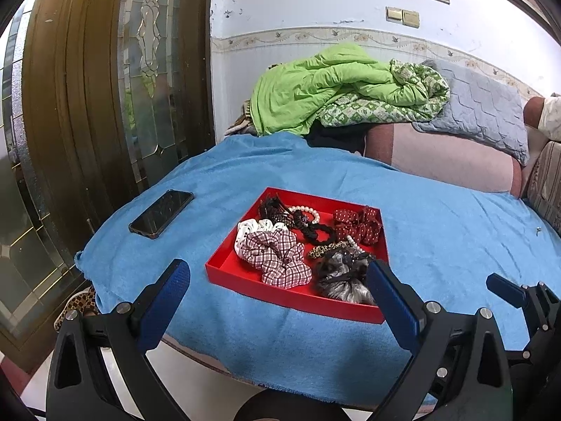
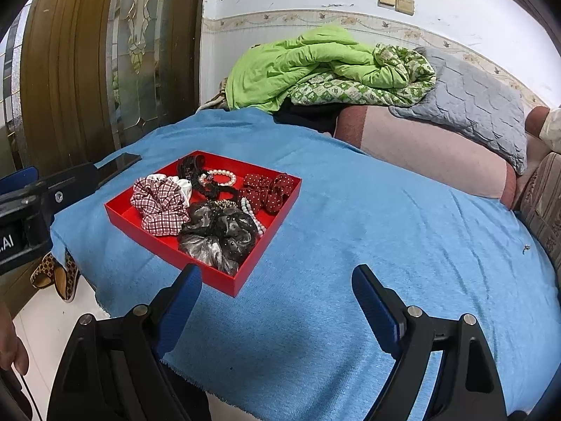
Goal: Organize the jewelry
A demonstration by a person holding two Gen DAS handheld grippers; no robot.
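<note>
Red tray [image 1: 224,269] of scrunchies sits just beyond my left gripper [image 1: 278,282], spread wide, empty. My right gripper [image 2: 277,287] likewise agape; tray far-left of it.

Bare blue cloth [image 2: 368,217] is left open to the right of the red tray [image 2: 242,273] and along its near edge. To the tray's left, passage is narrowed by a phone [image 1: 161,213]. Behind, the way is blocked by piled bedding [image 1: 336,87].
</note>
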